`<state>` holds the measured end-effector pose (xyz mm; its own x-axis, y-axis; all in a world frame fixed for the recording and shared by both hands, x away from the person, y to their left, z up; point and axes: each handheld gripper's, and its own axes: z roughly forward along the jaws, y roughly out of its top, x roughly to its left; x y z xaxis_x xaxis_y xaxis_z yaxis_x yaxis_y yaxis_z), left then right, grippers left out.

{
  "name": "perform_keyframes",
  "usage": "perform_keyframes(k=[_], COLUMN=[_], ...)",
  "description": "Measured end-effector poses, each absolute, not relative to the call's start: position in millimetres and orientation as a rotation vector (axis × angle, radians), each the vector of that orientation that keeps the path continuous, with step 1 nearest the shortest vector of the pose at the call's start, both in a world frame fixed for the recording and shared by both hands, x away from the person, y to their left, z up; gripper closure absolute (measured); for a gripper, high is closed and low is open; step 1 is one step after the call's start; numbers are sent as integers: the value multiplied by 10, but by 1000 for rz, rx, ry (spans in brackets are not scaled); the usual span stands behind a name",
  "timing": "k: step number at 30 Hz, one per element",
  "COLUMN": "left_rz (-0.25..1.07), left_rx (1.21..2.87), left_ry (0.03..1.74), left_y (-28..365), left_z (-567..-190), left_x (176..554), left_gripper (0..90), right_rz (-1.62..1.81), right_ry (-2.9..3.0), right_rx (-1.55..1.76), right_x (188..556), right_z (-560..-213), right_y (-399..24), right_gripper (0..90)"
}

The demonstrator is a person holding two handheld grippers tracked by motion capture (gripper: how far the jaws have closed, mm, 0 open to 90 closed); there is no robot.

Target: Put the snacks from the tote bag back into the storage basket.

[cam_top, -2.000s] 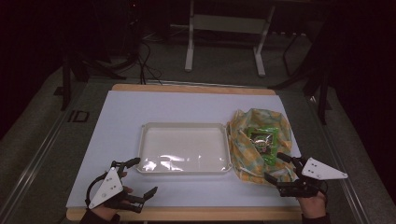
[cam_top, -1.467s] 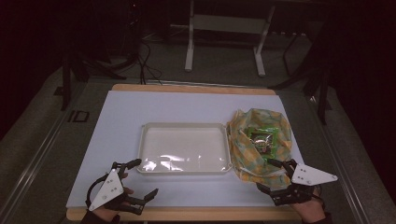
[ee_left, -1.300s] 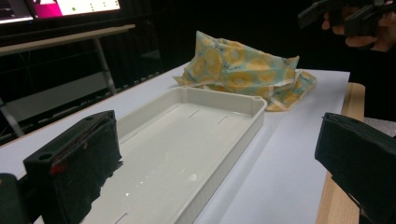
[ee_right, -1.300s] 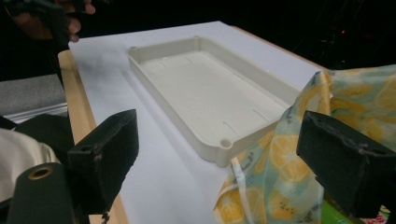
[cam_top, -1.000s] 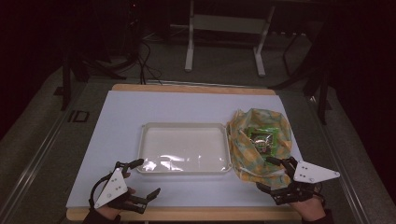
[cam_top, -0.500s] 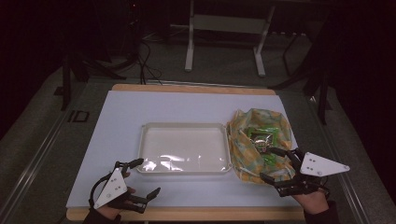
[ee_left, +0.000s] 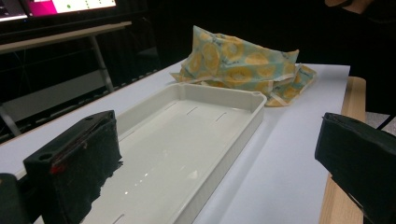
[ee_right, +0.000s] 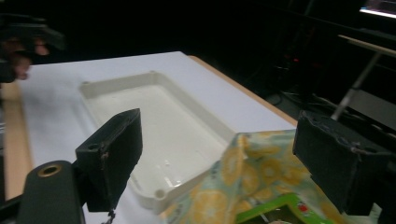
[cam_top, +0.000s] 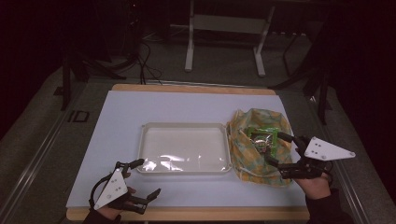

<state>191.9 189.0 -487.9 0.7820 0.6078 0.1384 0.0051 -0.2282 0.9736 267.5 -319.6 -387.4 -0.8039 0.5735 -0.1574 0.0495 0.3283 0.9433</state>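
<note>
a green packet [cam_top: 264, 136] lies in the open mouth of the yellow bag [cam_top: 252, 163], just right of the empty white tray [cam_top: 184, 128]. the right gripper [cam_top: 282, 150] hovers over the packet, jaws spread. likely step: reaching in to pick it; next, lower and close. the left gripper [cam_top: 144, 177] rests spread near the table's front edge.

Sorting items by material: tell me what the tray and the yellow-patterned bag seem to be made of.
The tray looks like moulded plastic, cream-white and glossy: light glints off its floor, and its corners are rounded. The bag looks like soft, matte fabric: it slumps in creases and shows stitched edges, though coated cloth can't be ruled out.
</note>
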Motion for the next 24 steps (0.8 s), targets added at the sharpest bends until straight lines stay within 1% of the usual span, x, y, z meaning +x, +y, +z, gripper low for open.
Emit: perform_keyframes(k=[13,24], left_rz=[597,594], left_rx=[1729,1731], left_ry=[481,485], left_y=[1883,1881], left_z=[-4879,-4874], left_x=[1921,1921], left_gripper=[5,5], right_rz=[1453,1381], right_ry=[2070,2055], right_rx=[667,794], right_x=[2982,3210], right_z=[-3899,-4006], right_y=[-3287,-3375], right_gripper=[158,158])
